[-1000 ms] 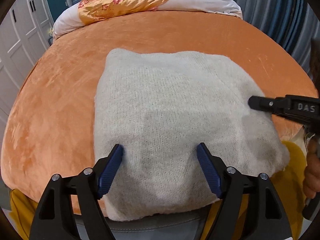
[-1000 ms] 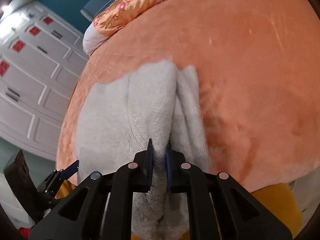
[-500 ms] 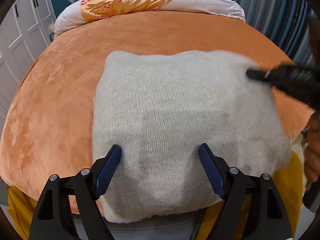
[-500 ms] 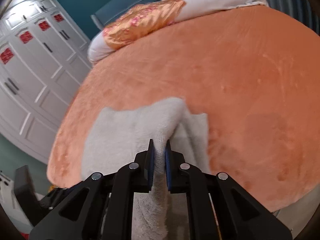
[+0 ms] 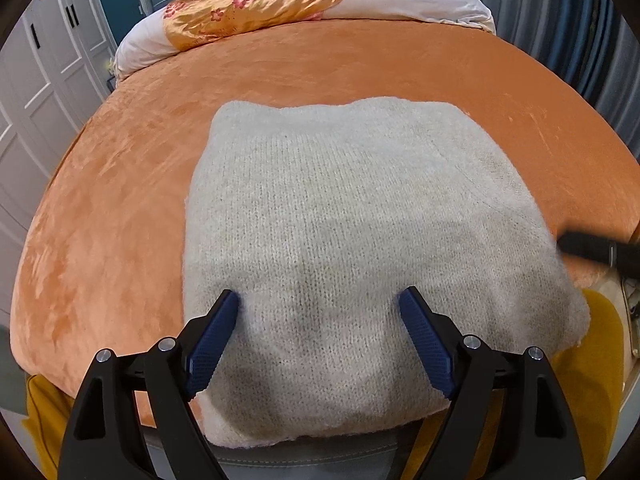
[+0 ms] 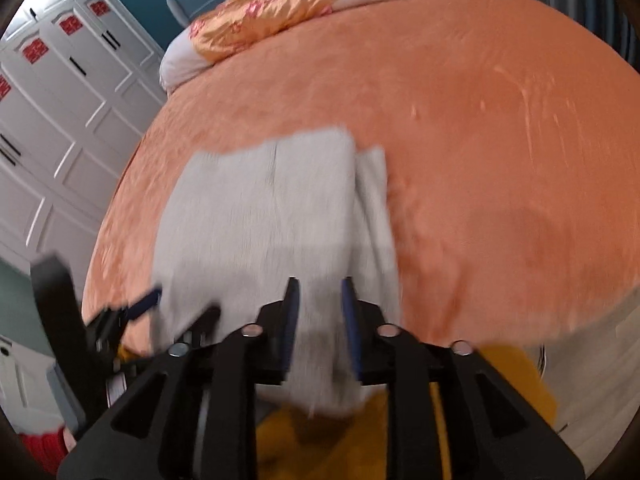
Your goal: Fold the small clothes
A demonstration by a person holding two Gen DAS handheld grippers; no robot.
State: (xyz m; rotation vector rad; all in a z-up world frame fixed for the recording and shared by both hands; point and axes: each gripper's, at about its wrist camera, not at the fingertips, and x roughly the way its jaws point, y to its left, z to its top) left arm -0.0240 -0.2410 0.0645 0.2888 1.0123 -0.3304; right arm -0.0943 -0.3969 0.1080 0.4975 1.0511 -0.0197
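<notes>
A folded cream knitted sweater (image 5: 352, 240) lies flat on the orange bed cover, near the front edge. My left gripper (image 5: 320, 320) is open, its blue fingers spread over the sweater's near edge and holding nothing. In the blurred right wrist view the sweater (image 6: 260, 216) lies folded with a narrower layer along its right side. My right gripper (image 6: 319, 308) is open over the sweater's near right corner, with the cloth free between the fingers. Its tip shows at the right edge of the left wrist view (image 5: 592, 246).
The orange bed cover (image 5: 120, 200) reaches back to a white pillow with an orange floral cloth (image 5: 256, 12). White wardrobe doors (image 6: 60, 120) stand on the left, blue curtains (image 5: 580, 32) on the right. Yellow cloth (image 5: 600, 360) hangs below the bed's front edge.
My right gripper lifted the sweater's right edge, lowered it and opened, letting the cloth go. The sweater now lies flat. My left gripper stayed open in place.
</notes>
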